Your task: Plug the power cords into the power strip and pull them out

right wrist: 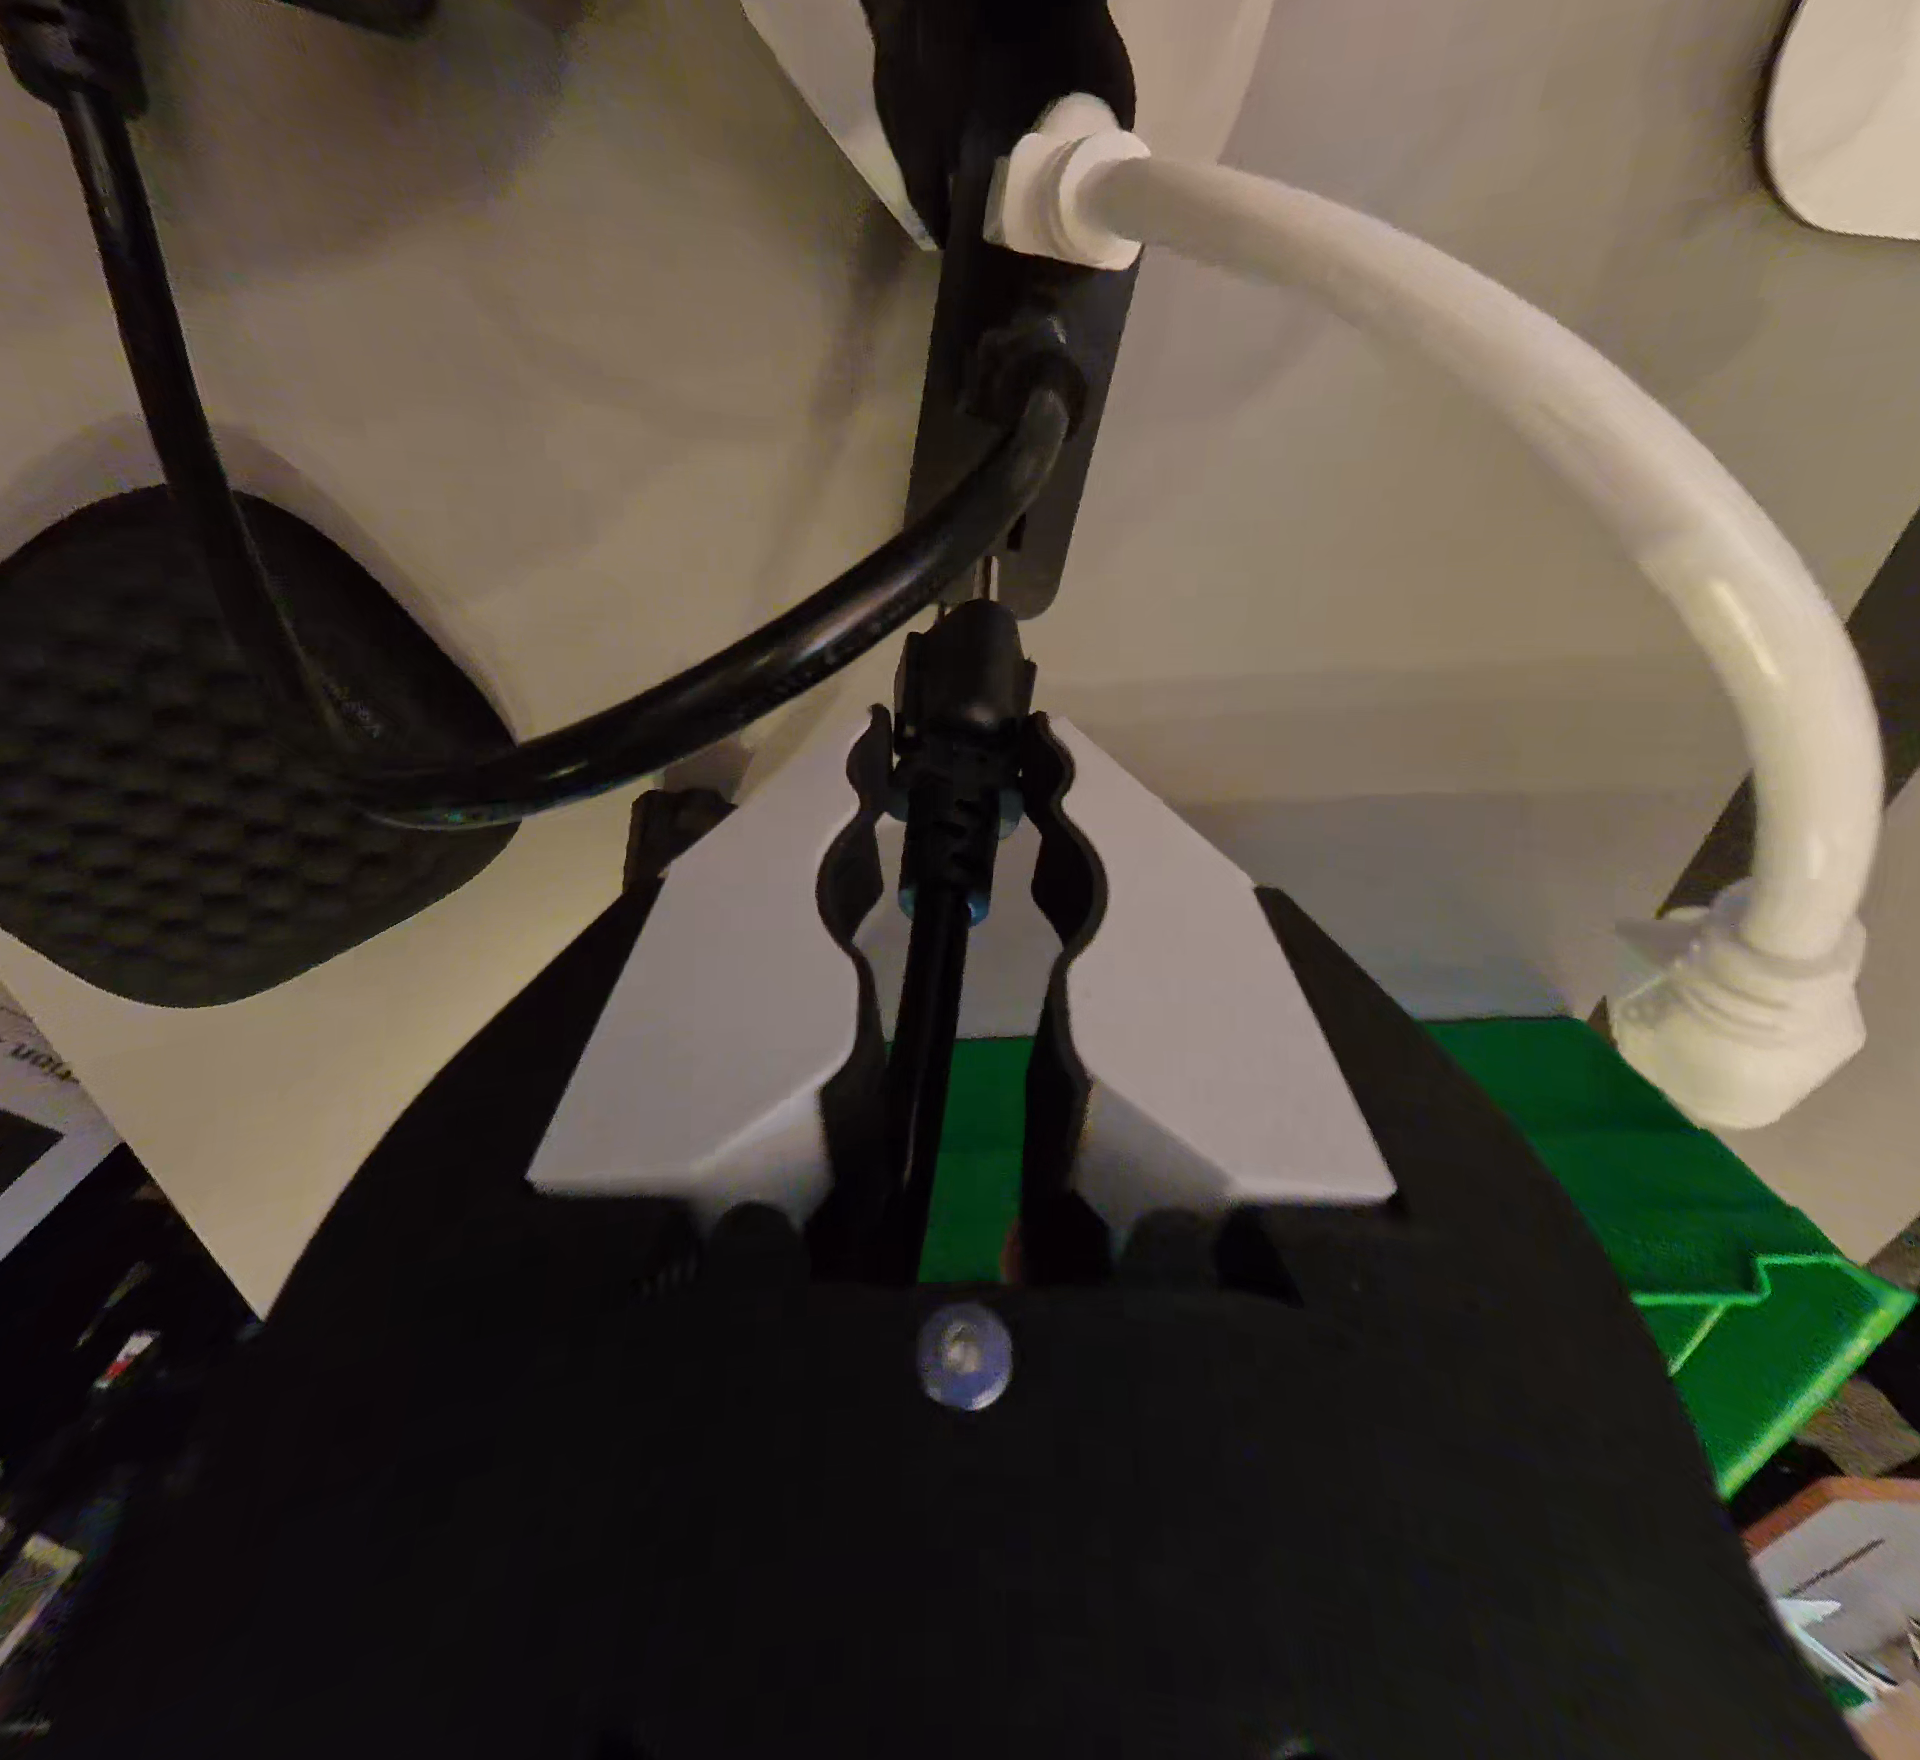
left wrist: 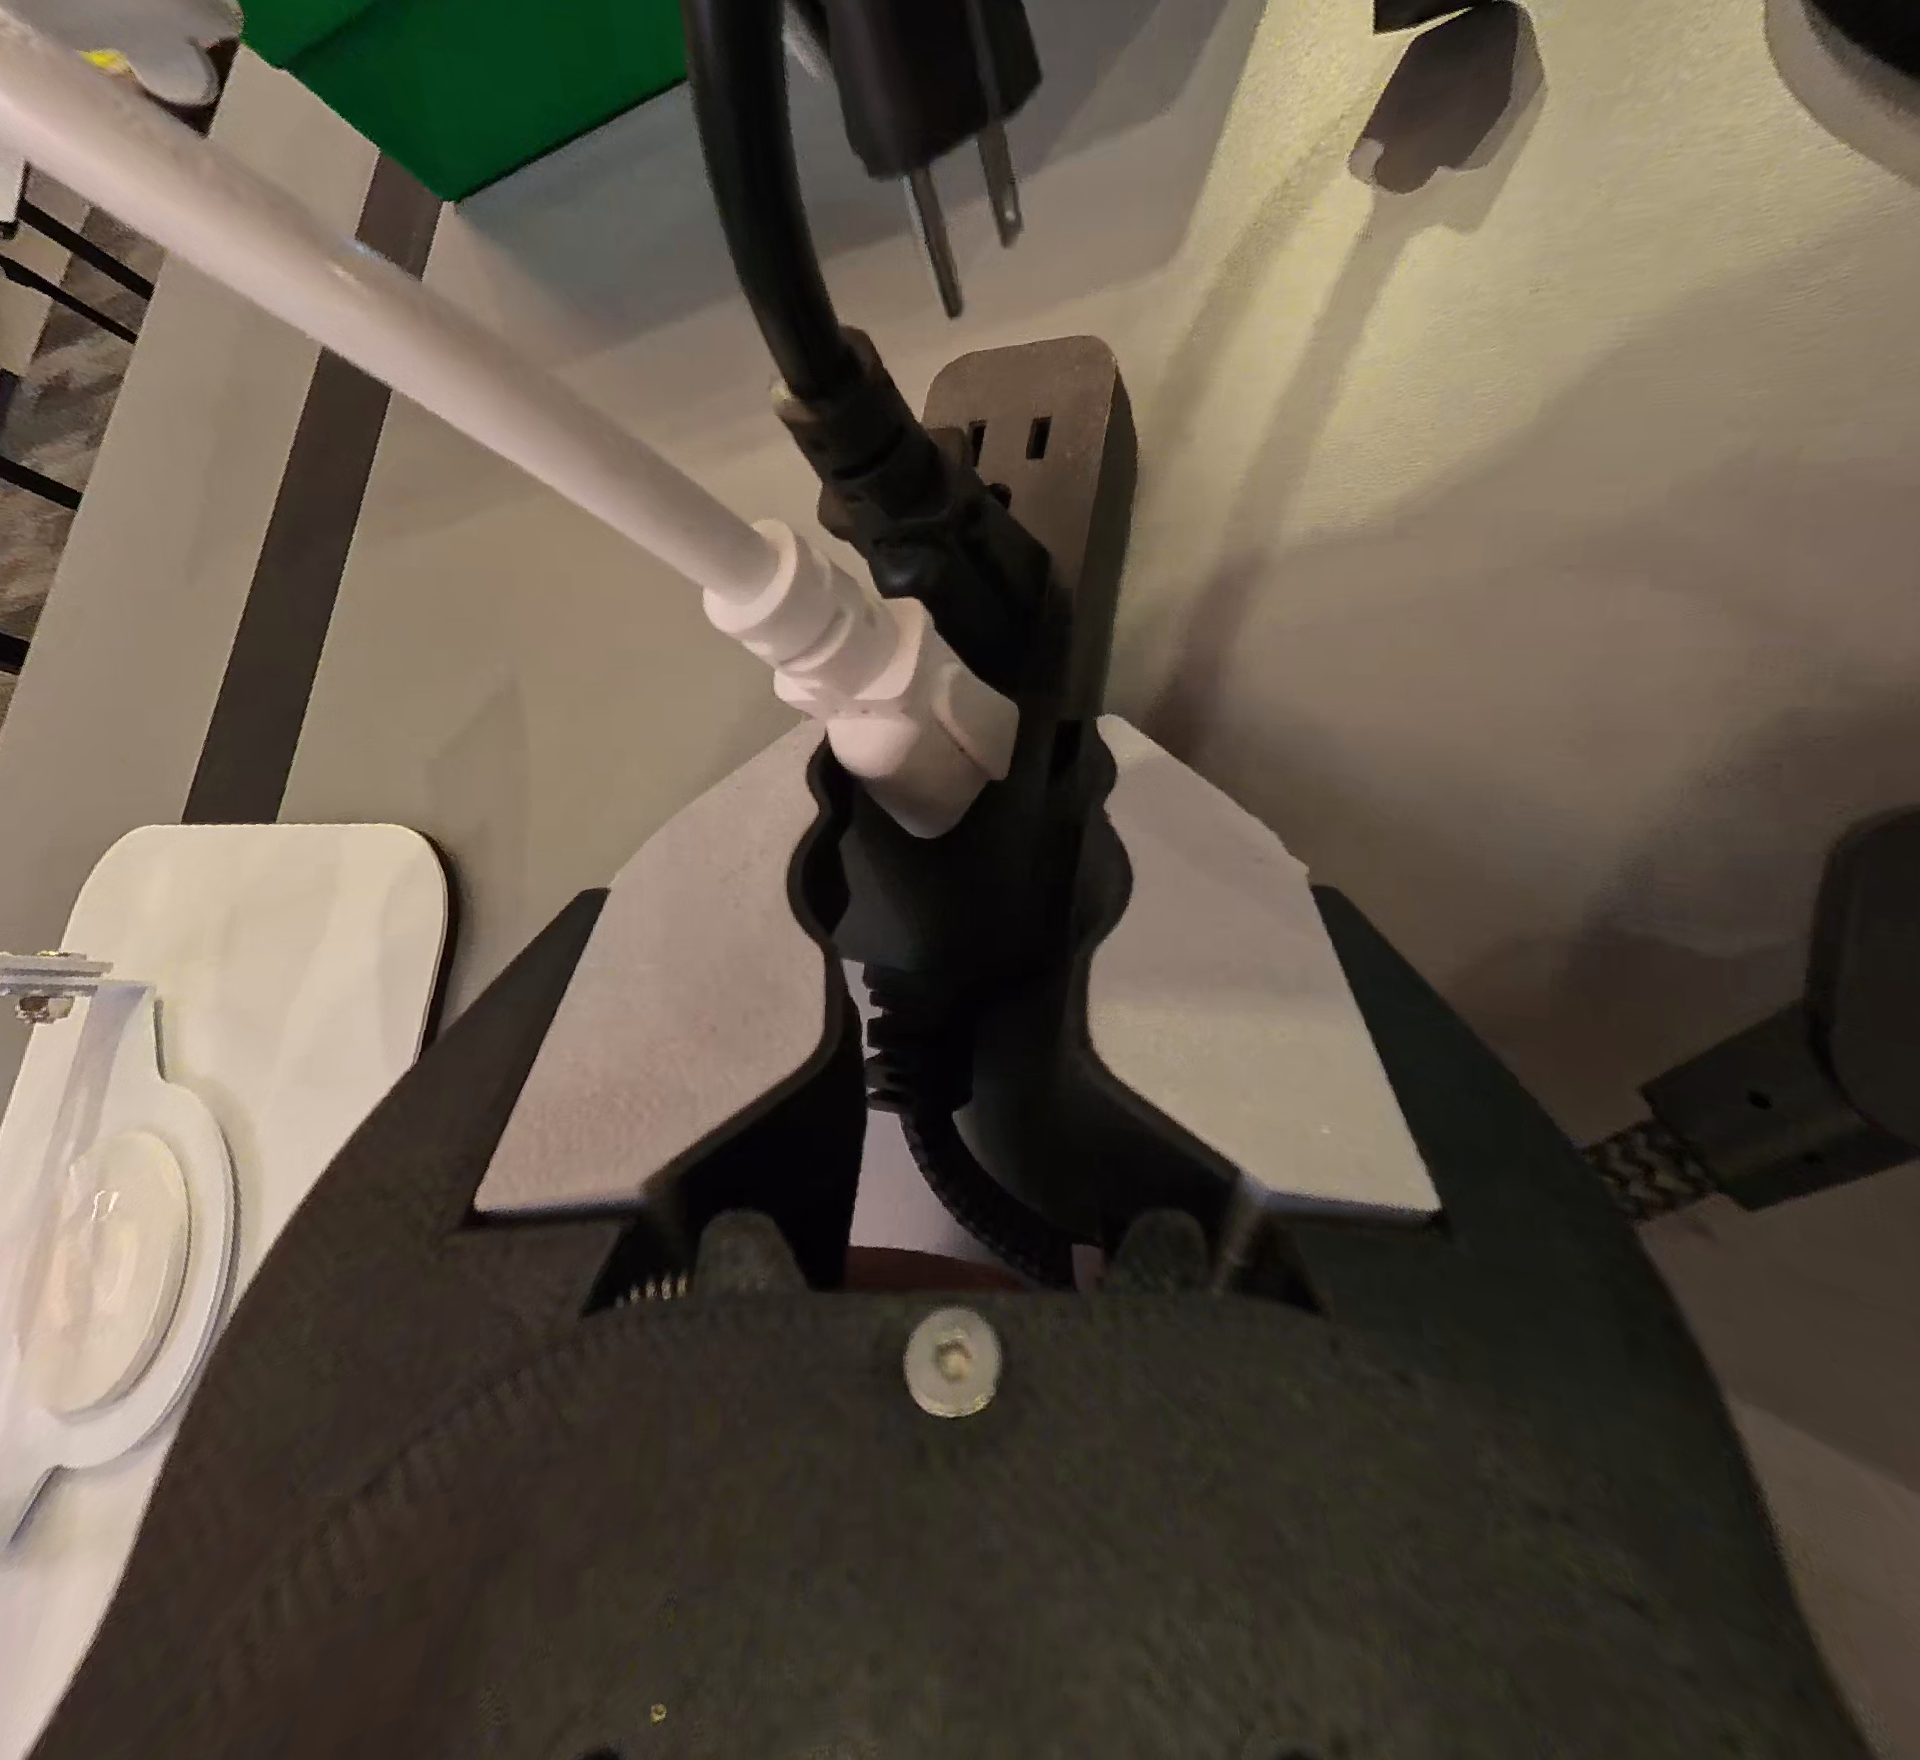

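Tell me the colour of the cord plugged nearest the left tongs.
White cord; the left wrist view shows it best.

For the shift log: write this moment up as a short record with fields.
power strip: black, gripped at its cable end by the left hand-held gripper
white plug: seated in the strip
black plug: seated beside it
third plug: black, prongs bare, held by the right hand-held gripper near the strip's free outlet
surface: pale table

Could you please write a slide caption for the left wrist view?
Left tool clamps the black power strip, white plug and black plug inserted.
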Motion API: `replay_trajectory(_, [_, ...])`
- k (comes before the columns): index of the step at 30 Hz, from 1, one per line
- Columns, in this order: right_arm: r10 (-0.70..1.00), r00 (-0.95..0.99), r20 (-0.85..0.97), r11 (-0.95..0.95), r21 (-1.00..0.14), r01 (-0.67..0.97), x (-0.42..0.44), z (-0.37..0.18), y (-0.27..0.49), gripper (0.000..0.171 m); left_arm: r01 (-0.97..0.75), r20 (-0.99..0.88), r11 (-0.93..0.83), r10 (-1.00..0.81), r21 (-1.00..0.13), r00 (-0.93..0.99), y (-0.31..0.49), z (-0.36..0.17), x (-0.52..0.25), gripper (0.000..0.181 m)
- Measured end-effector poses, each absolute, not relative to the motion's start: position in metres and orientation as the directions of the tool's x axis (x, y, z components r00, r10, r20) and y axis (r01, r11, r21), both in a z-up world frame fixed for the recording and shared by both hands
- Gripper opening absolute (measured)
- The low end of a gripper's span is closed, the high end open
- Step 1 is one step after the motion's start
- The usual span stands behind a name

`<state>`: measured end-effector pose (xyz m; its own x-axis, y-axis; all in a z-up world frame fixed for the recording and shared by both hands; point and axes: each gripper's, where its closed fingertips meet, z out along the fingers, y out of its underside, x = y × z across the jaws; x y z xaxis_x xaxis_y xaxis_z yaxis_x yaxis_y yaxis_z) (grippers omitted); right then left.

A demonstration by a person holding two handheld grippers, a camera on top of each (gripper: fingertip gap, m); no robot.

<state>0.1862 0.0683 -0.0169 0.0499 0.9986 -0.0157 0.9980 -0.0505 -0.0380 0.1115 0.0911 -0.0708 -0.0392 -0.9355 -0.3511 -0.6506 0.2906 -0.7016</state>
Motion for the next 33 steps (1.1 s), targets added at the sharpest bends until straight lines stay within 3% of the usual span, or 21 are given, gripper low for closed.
replay_trajectory(12, [0.998,-0.02,-0.055,0.025,0.084,0.996,0.181,-0.038,0.071,0.022,-0.651,-0.369,0.306,-0.929,-0.695,-0.042,0.091,-0.072,0.113,0.041])
replay_trajectory(33, [0.997,-0.021,-0.068,0.029,0.127,0.991,0.176,-0.046,0.073,0.023,-0.648,-0.364,0.299,-0.931,-0.701,-0.036,0.09,-0.072,0.116,0.041])
